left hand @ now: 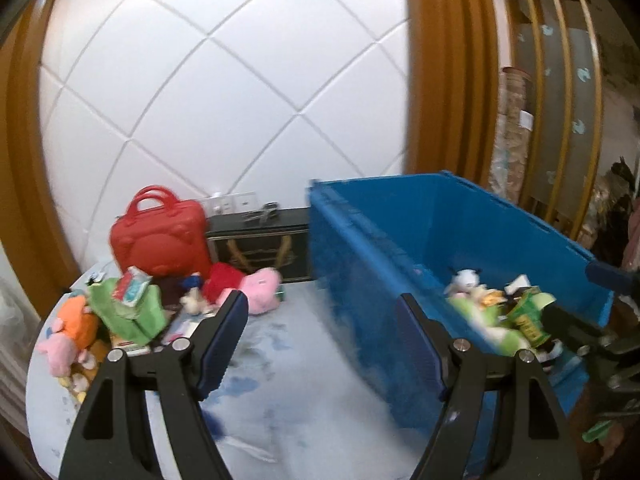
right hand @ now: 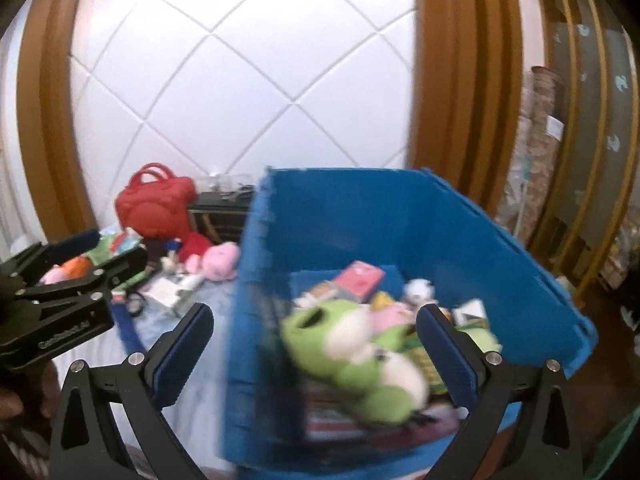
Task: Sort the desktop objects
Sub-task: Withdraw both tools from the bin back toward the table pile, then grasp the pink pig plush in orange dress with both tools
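The blue bin stands on the table at 3 o'clock, half filled with soft toys; a green frog plush lies on top. At 9 o'clock a toy pile waits before a red case. The pale tablecloth has blue stains; behind is a white quilted wall. The left gripper and right gripper are both spread, holding nothing.

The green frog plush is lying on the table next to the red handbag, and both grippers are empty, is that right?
Not quite. The green frog plush lies inside the blue bin, not on the table beside the red handbag, as the right wrist view shows. Both grippers, left and right, are indeed empty.
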Demonstrator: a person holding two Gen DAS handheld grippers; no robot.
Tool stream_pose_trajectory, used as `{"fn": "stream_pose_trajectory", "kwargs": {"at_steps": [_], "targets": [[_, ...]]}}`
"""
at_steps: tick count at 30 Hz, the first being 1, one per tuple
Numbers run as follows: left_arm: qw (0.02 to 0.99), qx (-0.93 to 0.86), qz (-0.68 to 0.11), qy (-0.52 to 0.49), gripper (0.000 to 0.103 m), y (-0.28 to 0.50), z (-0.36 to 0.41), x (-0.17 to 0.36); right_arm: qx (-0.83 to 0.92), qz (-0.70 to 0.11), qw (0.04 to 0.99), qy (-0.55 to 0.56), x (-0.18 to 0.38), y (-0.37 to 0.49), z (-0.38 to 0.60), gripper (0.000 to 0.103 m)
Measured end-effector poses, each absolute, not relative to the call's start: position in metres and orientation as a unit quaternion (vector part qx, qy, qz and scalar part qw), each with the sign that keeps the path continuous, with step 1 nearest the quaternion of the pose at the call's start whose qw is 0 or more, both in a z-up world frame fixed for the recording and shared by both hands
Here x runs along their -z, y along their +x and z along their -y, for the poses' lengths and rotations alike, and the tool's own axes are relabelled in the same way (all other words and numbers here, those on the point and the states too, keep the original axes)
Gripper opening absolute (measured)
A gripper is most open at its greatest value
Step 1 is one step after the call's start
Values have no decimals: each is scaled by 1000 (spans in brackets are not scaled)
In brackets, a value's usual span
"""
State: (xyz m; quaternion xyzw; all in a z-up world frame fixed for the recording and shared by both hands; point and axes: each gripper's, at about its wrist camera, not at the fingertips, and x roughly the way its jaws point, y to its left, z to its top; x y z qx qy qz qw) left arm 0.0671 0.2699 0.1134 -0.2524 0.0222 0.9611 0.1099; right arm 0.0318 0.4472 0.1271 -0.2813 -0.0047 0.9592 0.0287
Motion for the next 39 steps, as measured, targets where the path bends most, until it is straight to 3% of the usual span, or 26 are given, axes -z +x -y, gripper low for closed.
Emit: {"fn": "stream_pose_trajectory", "kwargs": {"at_steps": [8,19,28,35,39], "targets": [[48,-957,-17,-284,75,37,-138,-87,-960,4,0,-281,-122,-10,-344,103],[-101,-929,40,-353,75,12,47,-27,-933,0,-60,-354,-65,-91,-241,103],[-194,-892,123,-390,75,-27,145,19,-902,43,-138,-407,-24,-170,-161,103],[-278,-861,137,-403,75,-100,216,41,-880,77,-181,-433,-1,-227,-122,103],[-252,-845,136,-452,75,-143,225,77,-870,81,-192,-446,13,-255,-110,103]]}}
